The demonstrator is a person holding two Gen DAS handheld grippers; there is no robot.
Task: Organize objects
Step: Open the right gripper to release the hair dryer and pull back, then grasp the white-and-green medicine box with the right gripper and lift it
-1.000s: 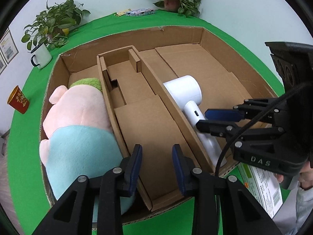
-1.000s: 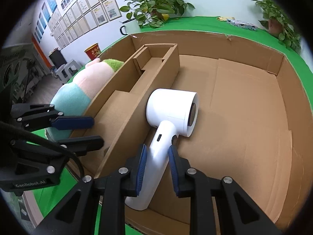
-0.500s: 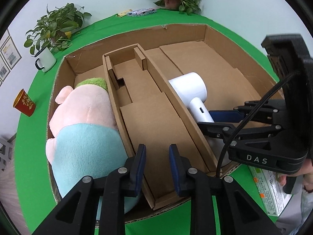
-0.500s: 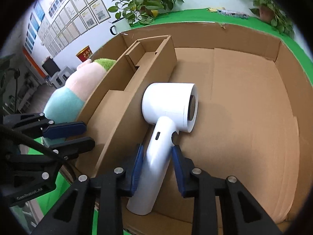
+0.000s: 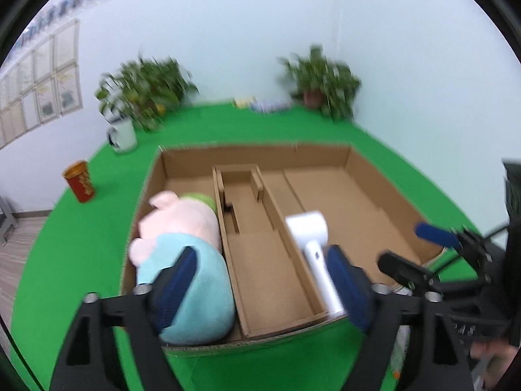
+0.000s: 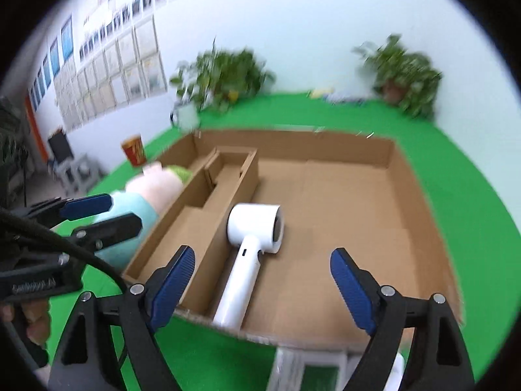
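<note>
**Hair dryer released into the box**

Nearest, the right hand-held gripper [image 6: 262,280] has let go and pulled back, fingers spread wide and empty; the left hand-held gripper [image 5: 260,285] has also opened, holding nothing. Beyond them the hair dryer [image 6: 250,244] lies in the cardboard box [image 6: 420,215], right of the divider; the plush toy [image 5: 182,260] fills the left compartment. Placement looks finished.

No lettering reads clearly here: the print on the left gripper [image 6: 94,215] body at the frame's left edge is too blurred to make out.
</note>
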